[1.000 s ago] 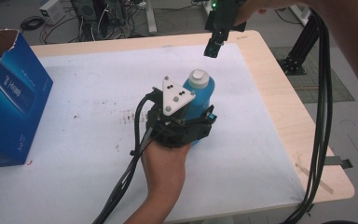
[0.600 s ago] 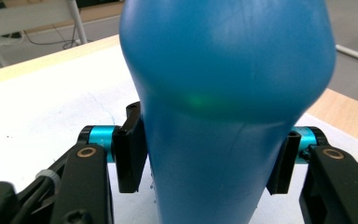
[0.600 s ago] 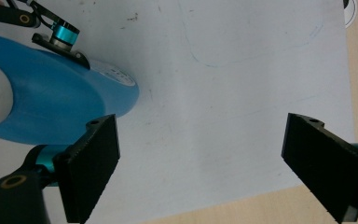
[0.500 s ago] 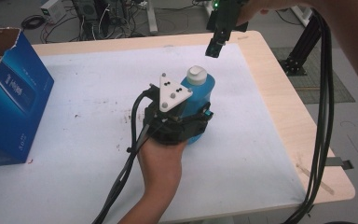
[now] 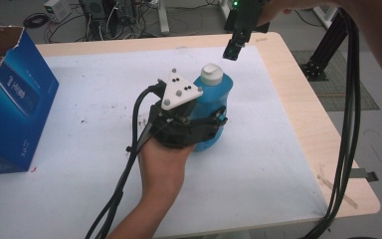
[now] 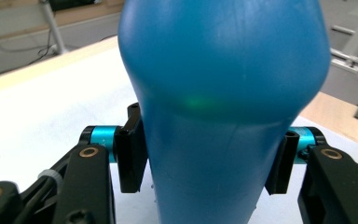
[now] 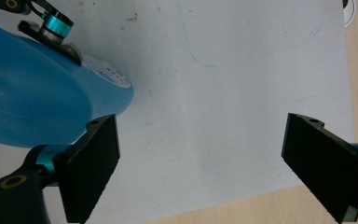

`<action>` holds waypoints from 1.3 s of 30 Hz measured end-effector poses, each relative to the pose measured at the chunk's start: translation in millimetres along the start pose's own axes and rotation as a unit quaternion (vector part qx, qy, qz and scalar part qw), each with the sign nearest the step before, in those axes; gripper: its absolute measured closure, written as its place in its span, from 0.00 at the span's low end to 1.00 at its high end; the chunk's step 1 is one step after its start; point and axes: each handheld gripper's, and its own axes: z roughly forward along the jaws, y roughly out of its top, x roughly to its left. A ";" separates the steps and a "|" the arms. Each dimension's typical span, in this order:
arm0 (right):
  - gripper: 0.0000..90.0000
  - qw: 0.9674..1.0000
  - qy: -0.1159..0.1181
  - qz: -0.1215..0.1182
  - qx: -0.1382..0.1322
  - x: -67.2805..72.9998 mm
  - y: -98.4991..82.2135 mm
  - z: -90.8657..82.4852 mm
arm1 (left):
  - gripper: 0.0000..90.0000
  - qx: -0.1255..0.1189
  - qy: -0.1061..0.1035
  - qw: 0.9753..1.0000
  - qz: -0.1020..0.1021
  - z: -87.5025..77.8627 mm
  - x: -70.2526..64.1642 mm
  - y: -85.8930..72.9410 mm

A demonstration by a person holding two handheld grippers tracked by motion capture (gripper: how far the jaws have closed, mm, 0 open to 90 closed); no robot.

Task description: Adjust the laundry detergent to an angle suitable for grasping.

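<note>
Near the middle of the white-covered table [image 5: 278, 164], a blue bottle [image 5: 210, 107] stands upright with its white cap [image 5: 212, 73] on, and the left gripper [image 5: 218, 121] is clamped around its lower body. Its jaws have just been closing, and in the left gripper view both black pads [image 6: 131, 156] press against the bottle's narrower waist, one on each side, below the wide shoulder. The right gripper [image 5: 231, 51] hangs above and just beyond the cap, pointing down, with its jaws spread wide and nothing between them; in the right gripper view they frame bare table beside the bottle.

The likely next move is bringing that open gripper onto the cap, and several things could go wrong. The bottle's surface looks smooth and rounded, so if the cap is twisted hard the body may spin inside the left grip instead of the cap turning. Squeezing harder could dent the soft-looking plastic or push liquid up once the cap loosens. The right gripper sits off to the far side of the cap, so closing without centring first could catch only its edge and tip the bottle. A blue carton [image 5: 10, 99] stands well apart at the table's left edge and seems no hazard
</note>
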 end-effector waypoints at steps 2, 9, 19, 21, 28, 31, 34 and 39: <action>0.12 1.000 -0.002 0.000 -0.001 -0.3 -0.5 -0.7 | 0.49 -0.002 -0.012 1.000 0.011 -5.1 4.5 5.6; 0.12 1.000 -0.003 0.003 -0.002 -0.5 -2.9 -2.2 | 0.49 -0.015 -0.057 0.998 0.037 -24.4 25.8 21.0; 0.12 1.000 -0.001 0.003 0.001 0.4 -0.9 -1.8 | 0.49 -0.023 -0.119 0.990 0.069 -38.8 49.9 30.3; 0.12 1.000 -0.002 0.001 0.001 0.1 -0.9 -1.6 | 0.49 -0.022 -0.135 0.988 0.077 -40.9 55.4 32.3; 0.12 1.000 -0.002 0.003 0.002 0.5 -0.9 -1.2 | 0.49 -0.013 -0.180 0.978 0.103 -44.6 69.7 38.2; 0.12 1.000 -0.002 0.004 0.001 0.3 -1.0 -1.4 | 0.49 -0.010 -0.193 0.975 0.110 -45.4 76.1 39.7; 0.12 1.000 -0.002 0.005 0.002 0.4 -1.0 -1.3 | 0.49 -0.008 -0.209 0.970 0.123 -45.7 81.9 41.1; 0.12 1.000 -0.002 0.008 0.003 0.6 -0.1 -0.9 | 0.49 -0.012 -0.242 0.963 0.115 -43.0 91.6 41.0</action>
